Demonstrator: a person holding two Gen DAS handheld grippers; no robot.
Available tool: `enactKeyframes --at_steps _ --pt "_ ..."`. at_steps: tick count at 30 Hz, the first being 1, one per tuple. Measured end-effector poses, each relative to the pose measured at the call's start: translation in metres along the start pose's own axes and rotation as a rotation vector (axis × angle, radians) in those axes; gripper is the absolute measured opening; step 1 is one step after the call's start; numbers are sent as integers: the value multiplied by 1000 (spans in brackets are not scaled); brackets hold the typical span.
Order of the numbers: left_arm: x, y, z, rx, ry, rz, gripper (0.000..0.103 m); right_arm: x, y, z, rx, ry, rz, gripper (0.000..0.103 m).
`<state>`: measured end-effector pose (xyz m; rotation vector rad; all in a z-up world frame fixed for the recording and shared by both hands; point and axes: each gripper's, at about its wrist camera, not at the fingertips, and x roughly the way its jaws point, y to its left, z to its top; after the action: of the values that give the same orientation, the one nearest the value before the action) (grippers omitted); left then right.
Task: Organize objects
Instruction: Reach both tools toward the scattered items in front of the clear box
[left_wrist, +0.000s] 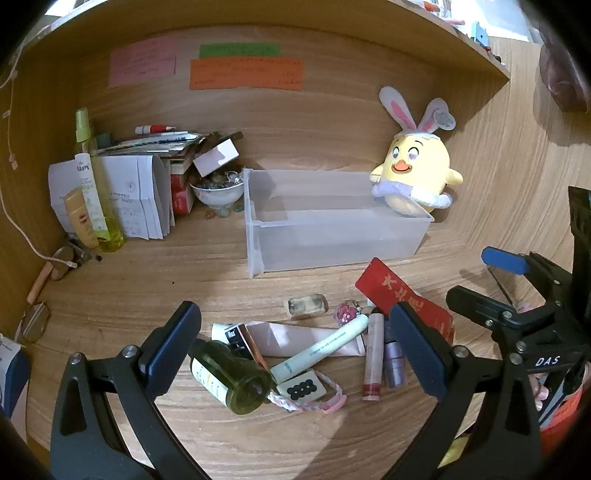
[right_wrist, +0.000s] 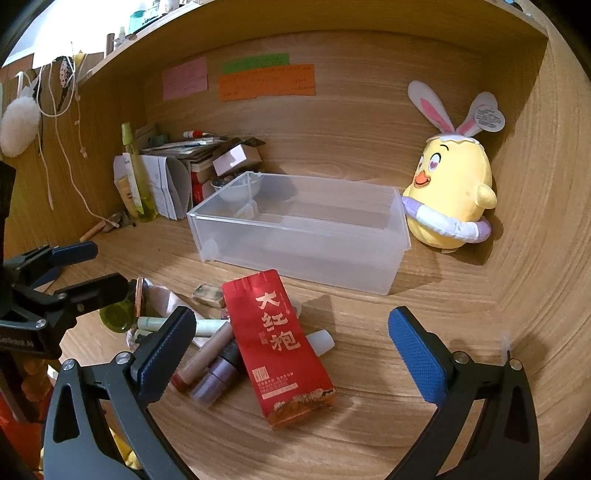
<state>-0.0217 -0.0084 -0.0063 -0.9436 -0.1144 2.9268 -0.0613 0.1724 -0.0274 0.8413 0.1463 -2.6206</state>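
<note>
Right wrist view: red foil pouch (right_wrist: 280, 347), flat atop clutter before the clear bin (right_wrist: 295, 236), likely light, crinkly, slippery, best pinched across its narrow width; right gripper (right_wrist: 299, 350) spread wide above it, empty; left gripper (left_wrist: 295, 343) likewise wide, empty.

Wooden desk alcove (left_wrist: 332, 129), coloured paper notes (right_wrist: 266, 83) on wall.
</note>
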Motion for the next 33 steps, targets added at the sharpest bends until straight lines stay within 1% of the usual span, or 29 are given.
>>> enactKeyframes --at_steps 7,26,33 --pt "0 0 1 7 -1 -7 103 2 3 2 -15 1 -12 103" --pt "0 -1 -1 14 -1 -15 103 9 11 3 -26 27 4 103" --pt "2 1 -4 6 1 -27 103 12 11 4 -34 38 -9 103"
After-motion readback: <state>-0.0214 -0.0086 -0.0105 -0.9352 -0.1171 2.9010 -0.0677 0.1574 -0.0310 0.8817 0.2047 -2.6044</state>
